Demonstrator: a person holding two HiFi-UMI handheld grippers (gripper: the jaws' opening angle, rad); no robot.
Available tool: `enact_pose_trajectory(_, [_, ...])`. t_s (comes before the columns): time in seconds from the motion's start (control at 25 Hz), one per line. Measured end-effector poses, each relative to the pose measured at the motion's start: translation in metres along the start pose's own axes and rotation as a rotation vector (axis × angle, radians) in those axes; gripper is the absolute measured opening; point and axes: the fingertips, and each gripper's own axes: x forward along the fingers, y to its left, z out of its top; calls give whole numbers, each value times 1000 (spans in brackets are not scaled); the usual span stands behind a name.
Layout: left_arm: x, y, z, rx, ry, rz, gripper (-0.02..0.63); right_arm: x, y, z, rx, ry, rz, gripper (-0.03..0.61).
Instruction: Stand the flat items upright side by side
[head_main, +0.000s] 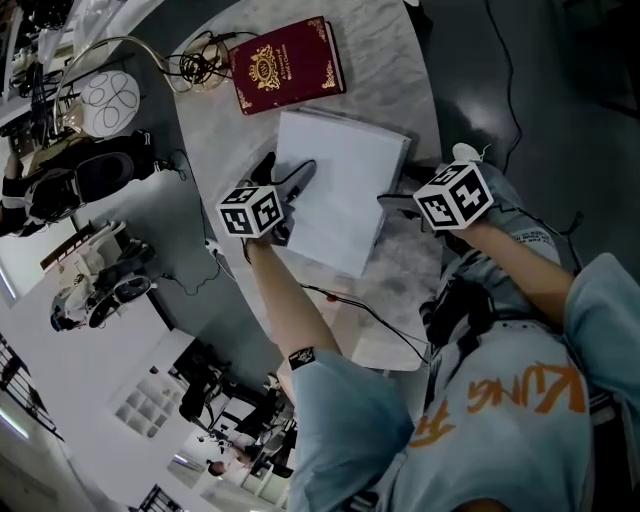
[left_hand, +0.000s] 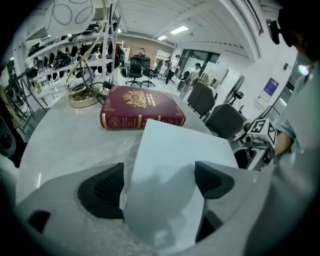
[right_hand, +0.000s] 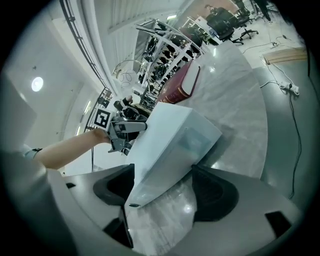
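A white book (head_main: 340, 190) lies flat on the marble table (head_main: 395, 70), with a dark red book with gold trim (head_main: 288, 65) flat beyond it. My left gripper (head_main: 288, 188) is at the white book's left edge. In the left gripper view its jaws (left_hand: 159, 182) stand open with the white cover (left_hand: 170, 170) between the pads, which do not press on it. My right gripper (head_main: 398, 203) is at the book's right edge. Its jaws (right_hand: 162, 187) are open around the book's near corner (right_hand: 165, 145).
A coil of cable on a gold ring (head_main: 200, 65) lies at the table's far left corner, next to the red book. A thin black cable (head_main: 370, 315) runs across the table's near end. Shelves and a round white object (head_main: 108, 100) stand to the left.
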Motion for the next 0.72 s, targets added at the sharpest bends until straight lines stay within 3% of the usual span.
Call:
enact_pose_trajectory(0.16, [-1, -4, -1, -19, -15, 4, 428, 3, -6, 0, 4, 1, -33, 337])
enact_pose_trajectory(0.36, [-11, -6, -6, -41, -20, 68, 425, 6, -9, 5, 60, -12, -25, 319])
enact_pose_trajectory(0.72, [-44, -24, -5, -55, -101, 199, 421, -2, -3, 10, -31, 9, -4, 316])
